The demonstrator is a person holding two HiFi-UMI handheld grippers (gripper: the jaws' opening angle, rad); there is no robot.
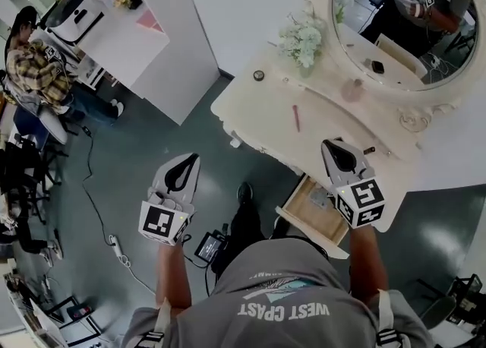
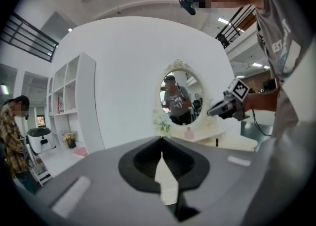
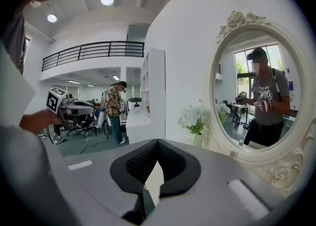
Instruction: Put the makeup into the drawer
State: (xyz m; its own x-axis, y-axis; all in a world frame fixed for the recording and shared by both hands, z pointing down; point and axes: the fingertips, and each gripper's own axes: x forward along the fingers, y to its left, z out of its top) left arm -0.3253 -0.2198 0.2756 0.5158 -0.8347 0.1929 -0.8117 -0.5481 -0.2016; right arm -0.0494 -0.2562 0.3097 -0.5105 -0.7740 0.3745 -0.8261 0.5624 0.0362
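Left gripper [image 1: 190, 160] jaws closed together, empty, right gripper [image 1: 329, 145] jaws closed together, empty, near open drawer [image 1: 302, 226]

The open drawer [image 1: 313, 204] juts from the desk [image 1: 258, 115] towards me, and I can reach it from above, just beside my right tongs [image 1: 332, 147]. Most of the desk top is bare. A pink stick [image 1: 296, 117] lies mid-surface, while the flowers [image 1: 302, 41] and a pink bottle [image 1: 351, 90] stand back by the mirror [image 1: 402, 20]. My left tongs [image 1: 184, 164] hang over open floor [image 1: 144, 149], which a cable [image 1: 89, 187] crosses.
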